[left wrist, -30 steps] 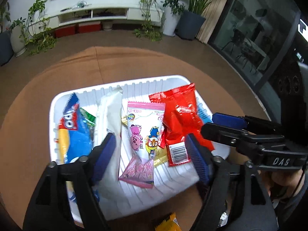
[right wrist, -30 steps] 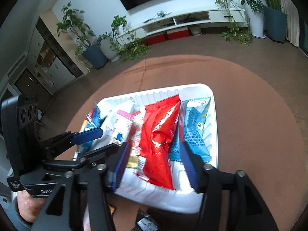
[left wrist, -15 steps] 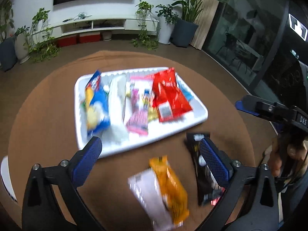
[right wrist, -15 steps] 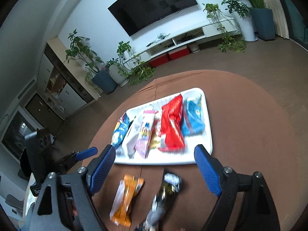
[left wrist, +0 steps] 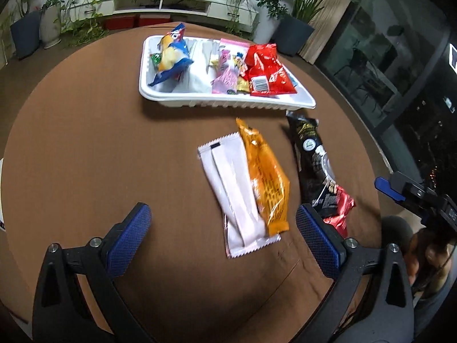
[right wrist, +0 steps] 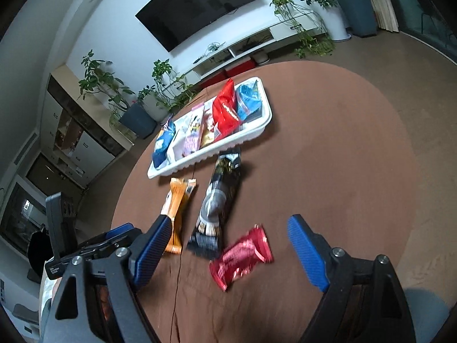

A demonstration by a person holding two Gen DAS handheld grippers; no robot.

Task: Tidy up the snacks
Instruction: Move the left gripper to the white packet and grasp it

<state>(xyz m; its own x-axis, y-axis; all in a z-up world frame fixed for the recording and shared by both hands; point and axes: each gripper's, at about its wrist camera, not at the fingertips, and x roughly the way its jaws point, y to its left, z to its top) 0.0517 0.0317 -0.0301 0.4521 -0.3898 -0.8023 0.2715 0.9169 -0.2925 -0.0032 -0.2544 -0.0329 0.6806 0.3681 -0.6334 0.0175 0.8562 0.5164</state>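
A white tray (left wrist: pixel 228 103) at the far side of the round brown table holds several snack packets, among them a red one (left wrist: pixel 265 68) and a blue one (left wrist: pixel 171 57). On the table in front of it lie a white packet (left wrist: pixel 237 197), an orange packet (left wrist: pixel 265 177), a black packet (left wrist: pixel 312 160) and a small red packet (left wrist: pixel 340 208). My left gripper (left wrist: pixel 222 243) is open and empty, just short of the white packet. My right gripper (right wrist: pixel 228 245) is open and empty above the small red packet (right wrist: pixel 242 257). The tray (right wrist: pixel 257 131), black packet (right wrist: pixel 220 200) and orange packet (right wrist: pixel 177 211) show there too.
The round table (left wrist: pixel 85 157) has a brown cloth. The right gripper's body (left wrist: pixel 414 194) shows at the right edge of the left wrist view. A TV console and potted plants (left wrist: pixel 294 14) stand on the floor beyond the table.
Both grippers have pulled back from over the tray toward the near side of the table. The loose packets in front of the tray have come into view.
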